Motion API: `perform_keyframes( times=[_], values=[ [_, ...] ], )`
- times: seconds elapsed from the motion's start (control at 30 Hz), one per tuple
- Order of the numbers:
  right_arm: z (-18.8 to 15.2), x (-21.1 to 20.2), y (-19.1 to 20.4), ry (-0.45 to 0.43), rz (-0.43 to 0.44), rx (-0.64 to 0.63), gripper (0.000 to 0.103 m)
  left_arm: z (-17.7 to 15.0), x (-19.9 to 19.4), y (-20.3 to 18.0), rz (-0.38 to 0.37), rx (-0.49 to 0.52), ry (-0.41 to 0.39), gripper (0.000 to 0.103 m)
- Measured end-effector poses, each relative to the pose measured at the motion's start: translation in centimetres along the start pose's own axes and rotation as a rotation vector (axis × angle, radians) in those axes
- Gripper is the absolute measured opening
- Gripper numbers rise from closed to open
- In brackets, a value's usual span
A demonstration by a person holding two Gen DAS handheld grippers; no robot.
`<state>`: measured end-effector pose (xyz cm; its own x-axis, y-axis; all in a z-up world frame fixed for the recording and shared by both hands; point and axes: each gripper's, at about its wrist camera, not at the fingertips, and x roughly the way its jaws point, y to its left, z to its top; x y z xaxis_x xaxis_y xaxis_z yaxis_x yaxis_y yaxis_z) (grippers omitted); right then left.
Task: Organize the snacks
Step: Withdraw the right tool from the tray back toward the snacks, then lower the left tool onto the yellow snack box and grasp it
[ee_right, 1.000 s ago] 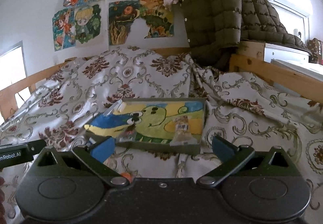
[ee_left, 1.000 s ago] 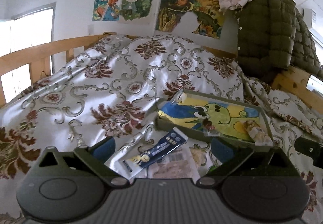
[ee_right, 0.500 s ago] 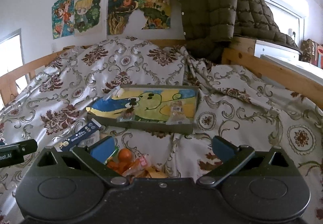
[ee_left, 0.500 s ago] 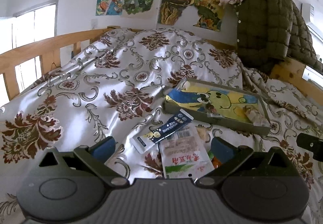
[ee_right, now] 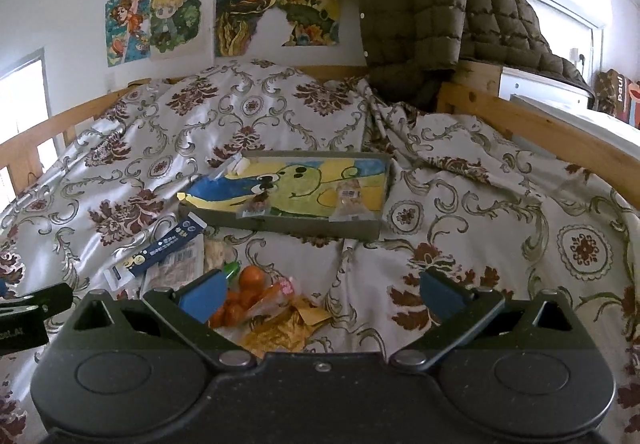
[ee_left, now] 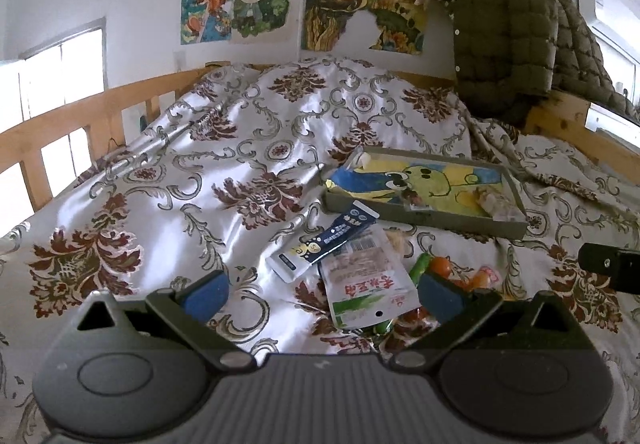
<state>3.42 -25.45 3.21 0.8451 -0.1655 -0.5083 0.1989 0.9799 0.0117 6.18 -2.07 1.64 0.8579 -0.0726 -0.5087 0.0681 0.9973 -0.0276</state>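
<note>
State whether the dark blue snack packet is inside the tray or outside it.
Outside. The dark blue packet lies on the bedspread, just before the tray's near wall.

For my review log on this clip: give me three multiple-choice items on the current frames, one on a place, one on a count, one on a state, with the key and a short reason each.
1. Where does the dark blue packet lie?
A. inside the tray
B. on the bedspread in front of the tray, partly over the white pouch
C. on the jacket

2. How many small clear-wrapped snacks lie along the tray's front edge?
A. two
B. five
C. none

3. How do the two grippers stand?
A. both shut on a packet
B. left open, right shut
C. both open and empty

Key: 1 B, the packet lies outside the tray, its lower part over the white pouch. 2 A, the right view shows one left of the other. 3 C, the left gripper and right gripper show wide-apart pads with nothing between them.
</note>
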Motion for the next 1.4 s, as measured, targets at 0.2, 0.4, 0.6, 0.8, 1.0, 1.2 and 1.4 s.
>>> perform_keyframes(
  times=[0.2,0.4,0.6,0.8,1.0,1.2,1.4],
  values=[
    [-0.6,-0.8,0.0,0.002,0.0,-0.001,0.102,-0.8,-0.9,0.1,0.02,0.016,0.031,0.103],
    [-1.5,-1.7,0.2,0.025,-0.046,0.013,0.102,-1.9,-1.5,0.6,0.043,0.03,0.091,0.103],
    [-2.3,-2.6,0.9,0.026,-0.054,-0.016,0.102,-2.3,-2.4,1.1,0.048,0.036,0.107,0.103],
    [-2.7,-3.3,1.2,0.024,-0.051,-0.025,0.102,-2.8,-2.9,1.6,0.048,0.034,0.139,0.103],
    [-3.2,-2.9,2.0,0.07,-0.034,-0.079,0.102,-3.0,-2.8,2.2,0.074,0.021,0.166,0.103],
    [-3.7,-2.1,3.3,0.111,0.02,-0.138,0.102,-3.1,-2.1,3.3,0.112,-0.018,0.213,0.103],
    [-3.9,-1.7,4.2,0.142,0.088,-0.168,0.102,-3.4,-1.4,4.0,0.136,-0.03,0.244,0.103]
  ],
)
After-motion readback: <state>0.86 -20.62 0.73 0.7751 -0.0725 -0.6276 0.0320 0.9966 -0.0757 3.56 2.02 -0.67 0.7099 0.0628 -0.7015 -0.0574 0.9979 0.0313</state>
